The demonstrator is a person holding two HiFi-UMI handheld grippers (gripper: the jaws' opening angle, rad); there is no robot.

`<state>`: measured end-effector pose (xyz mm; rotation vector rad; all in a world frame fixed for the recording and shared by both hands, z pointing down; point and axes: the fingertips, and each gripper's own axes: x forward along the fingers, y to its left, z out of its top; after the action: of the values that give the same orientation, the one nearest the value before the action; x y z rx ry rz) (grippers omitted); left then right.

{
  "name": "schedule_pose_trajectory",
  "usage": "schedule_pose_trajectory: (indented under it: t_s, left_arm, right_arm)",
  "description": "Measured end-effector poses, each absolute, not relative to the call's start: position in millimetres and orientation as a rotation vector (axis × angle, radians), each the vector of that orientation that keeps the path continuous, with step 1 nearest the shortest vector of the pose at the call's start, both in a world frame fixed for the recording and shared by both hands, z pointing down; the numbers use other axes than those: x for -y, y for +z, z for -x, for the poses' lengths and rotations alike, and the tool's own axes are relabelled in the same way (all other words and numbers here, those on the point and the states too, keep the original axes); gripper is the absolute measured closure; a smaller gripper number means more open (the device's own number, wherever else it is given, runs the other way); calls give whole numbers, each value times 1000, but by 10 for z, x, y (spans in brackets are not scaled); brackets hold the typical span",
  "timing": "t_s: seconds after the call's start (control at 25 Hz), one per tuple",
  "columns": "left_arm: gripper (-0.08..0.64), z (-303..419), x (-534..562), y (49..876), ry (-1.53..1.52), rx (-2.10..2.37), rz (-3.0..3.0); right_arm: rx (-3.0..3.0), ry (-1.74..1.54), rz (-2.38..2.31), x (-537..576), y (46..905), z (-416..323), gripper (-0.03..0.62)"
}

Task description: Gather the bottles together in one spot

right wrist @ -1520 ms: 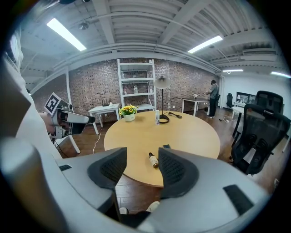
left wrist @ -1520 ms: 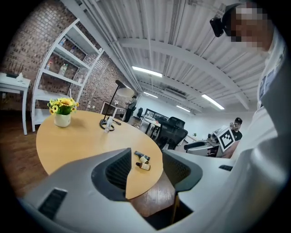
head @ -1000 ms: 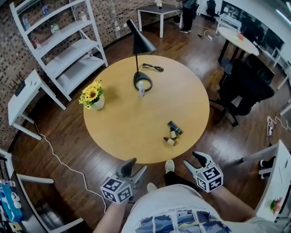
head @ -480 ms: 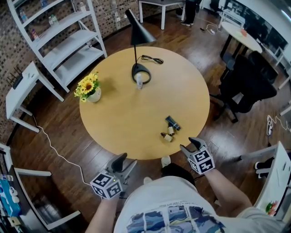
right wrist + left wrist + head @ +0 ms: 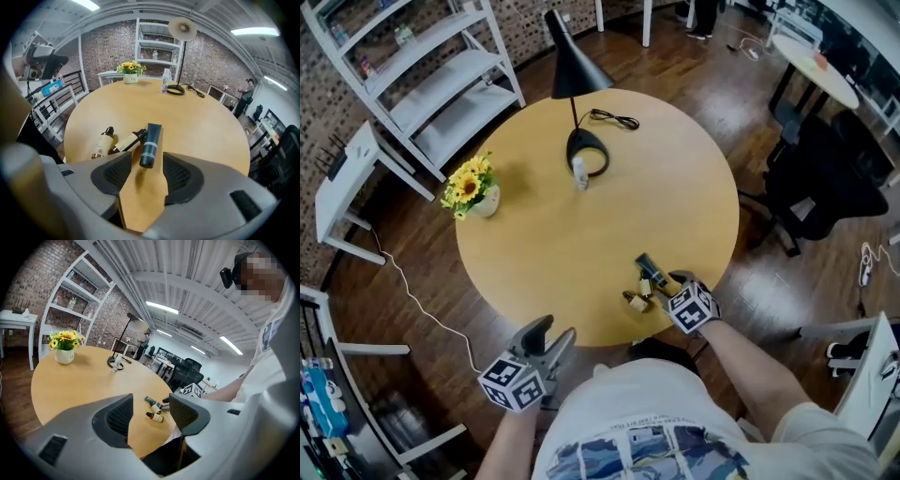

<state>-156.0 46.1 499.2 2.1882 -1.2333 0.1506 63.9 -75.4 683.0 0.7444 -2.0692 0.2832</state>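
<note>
Two small amber bottles point(image 5: 630, 301) point(image 5: 647, 286) and a dark tube point(image 5: 652, 268) lie close together near the front edge of the round wooden table point(image 5: 544, 244). A white bottle point(image 5: 578, 172) stands far off by the lamp base. My right gripper point(image 5: 670, 284) hovers right at the tube. In the right gripper view the tube's point(image 5: 151, 145) near end lies between the tips of that gripper point(image 5: 146, 171); its jaws have just been closing a little, pads clear of it. The two bottles point(image 5: 103, 143) point(image 5: 127, 140) lie left of the tube. My left gripper point(image 5: 555, 330) point(image 5: 152, 414) is open and empty, off the table's front edge.
A black lamp point(image 5: 586, 155) with its cord stands at the table's far side, and a pot of yellow flowers point(image 5: 473, 192) at its left. White shelving point(image 5: 403, 75) is behind on the left, a black office chair point(image 5: 830, 178) on the right.
My right gripper has come forward and down from beside my body onto the table at the tube. The left gripper has shifted a little, staying off the table edge.
</note>
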Motion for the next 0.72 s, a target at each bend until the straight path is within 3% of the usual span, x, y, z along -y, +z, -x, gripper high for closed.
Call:
schedule_pose_trajectory:
  t_s: [0.44,0.72]
  left_arm:
    - [342,1026,256,5070,237,1201,-2145]
    - [342,373,796,5146,276,1041,-2186]
  right_arm:
    - [2120,409,-562,977,7069,-677,459]
    - [2241,519,-707,1248,6623,-1028,460]
